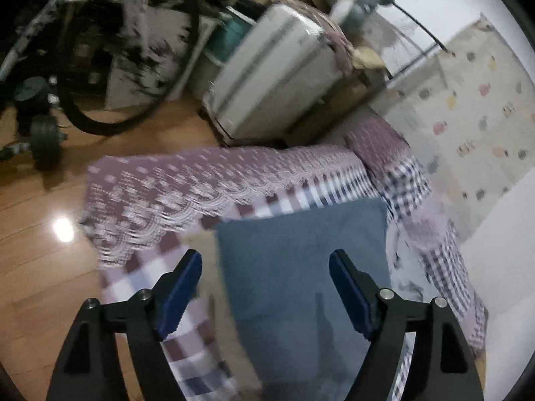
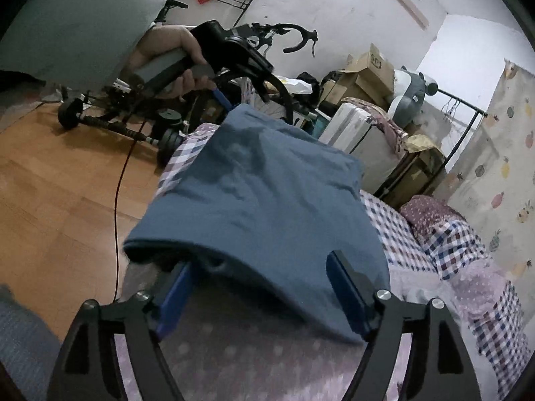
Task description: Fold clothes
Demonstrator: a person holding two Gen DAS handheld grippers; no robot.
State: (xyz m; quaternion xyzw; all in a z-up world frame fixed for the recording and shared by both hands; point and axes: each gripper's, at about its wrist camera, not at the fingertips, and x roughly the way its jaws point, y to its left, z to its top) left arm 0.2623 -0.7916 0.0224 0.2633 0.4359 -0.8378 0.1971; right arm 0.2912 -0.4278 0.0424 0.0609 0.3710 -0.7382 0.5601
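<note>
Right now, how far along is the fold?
Done: the blue garment lies on the checkered bed cover as a compact, roughly rectangular stack. In hand: nothing; the left tongs and right tongs both stand open at its edges. Left: perhaps a final fold or straightening; I can't tell.

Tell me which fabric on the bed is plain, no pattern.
The blue garment, lying on top between the open gripper fingers. The checked bedspread beneath it is plaid, and the mauve blanket over the bed's edge has pale dots and scallops.
</note>
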